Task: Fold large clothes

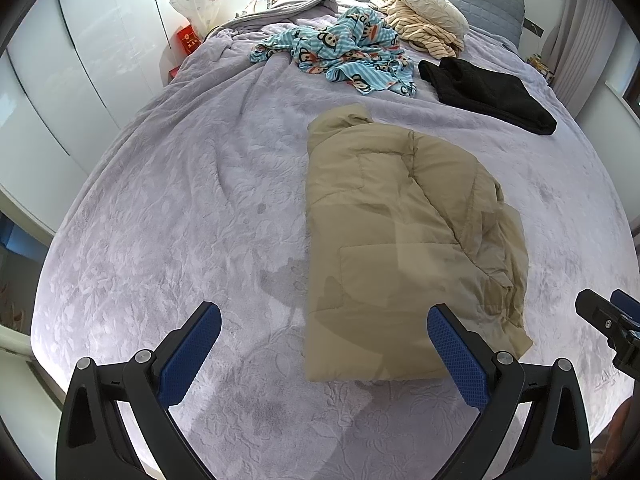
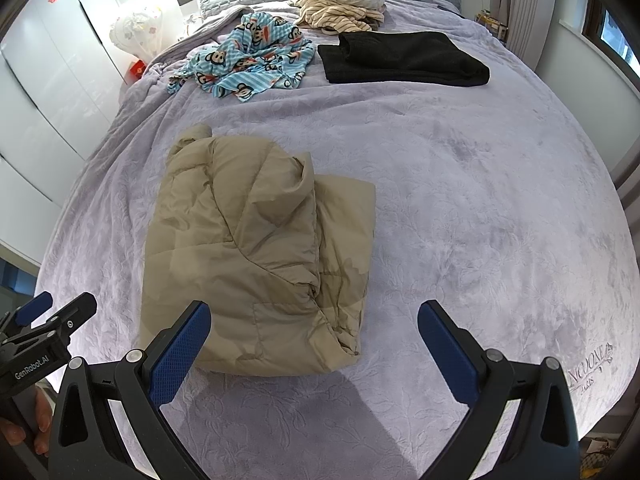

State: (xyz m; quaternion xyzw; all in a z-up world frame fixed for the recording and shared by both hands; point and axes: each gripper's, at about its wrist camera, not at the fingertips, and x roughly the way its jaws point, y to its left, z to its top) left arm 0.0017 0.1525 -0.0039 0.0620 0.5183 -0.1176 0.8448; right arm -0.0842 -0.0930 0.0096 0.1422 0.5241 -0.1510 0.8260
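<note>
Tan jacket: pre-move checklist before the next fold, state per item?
1. Left gripper open and empty: ok, jaws spread wide, nothing between them.
2. Right gripper open and empty: ok, jaws spread wide.
3. Tan jacket already narrowed lengthwise: ok, one side is folded over onto the body.
4. Near hem reachable: ok, it lies just ahead of both grippers.
5. Purple bedspread free beside and in front of the jacket: ok; the blue patterned garment and black folded garment lie apart, further up the bed.
6. Folded layers lying flat: not ok, the right edge is bunched and puffy.
</note>
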